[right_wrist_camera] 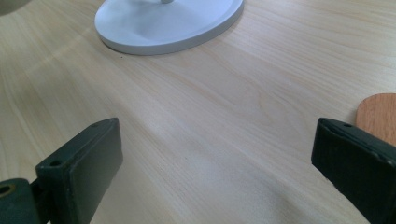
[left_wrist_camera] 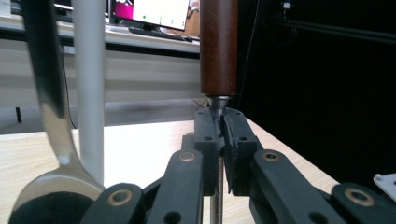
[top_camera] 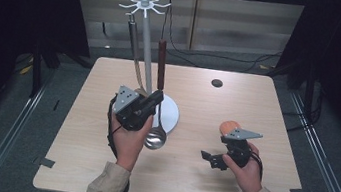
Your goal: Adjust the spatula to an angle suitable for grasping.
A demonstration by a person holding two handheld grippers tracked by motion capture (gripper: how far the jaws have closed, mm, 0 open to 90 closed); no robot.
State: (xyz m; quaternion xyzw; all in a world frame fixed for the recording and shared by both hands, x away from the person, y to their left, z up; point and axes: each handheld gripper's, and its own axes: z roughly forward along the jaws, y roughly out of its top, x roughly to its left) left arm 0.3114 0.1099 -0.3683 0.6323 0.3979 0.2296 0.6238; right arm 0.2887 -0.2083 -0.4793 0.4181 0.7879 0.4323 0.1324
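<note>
A white utensil rack (top_camera: 147, 47) stands on a round base (top_camera: 170, 113), with hooks at the top of its pole (left_wrist_camera: 88, 84). My left gripper (top_camera: 157, 98) (left_wrist_camera: 222, 128) is shut on the thin metal shaft of a ladle (left_wrist_camera: 218, 46), just below its brown handle (top_camera: 161, 64). The ladle's steel bowl (top_camera: 155, 138) hangs low over the table. A metal spoon (top_camera: 132, 45) (left_wrist_camera: 49, 93) hangs left of the pole. My right gripper (top_camera: 211, 158) (right_wrist_camera: 215, 158) is open and low over the table, with nothing between its jaws. An orange-brown wooden piece (top_camera: 228, 127) (right_wrist_camera: 377, 114) lies beside it.
The light wooden table (top_camera: 197, 105) has a small dark round hole (top_camera: 216, 83) at the back right. Black frame posts and cables stand beyond its far edge. Bare wood lies between my right gripper and the rack's base (right_wrist_camera: 168, 23).
</note>
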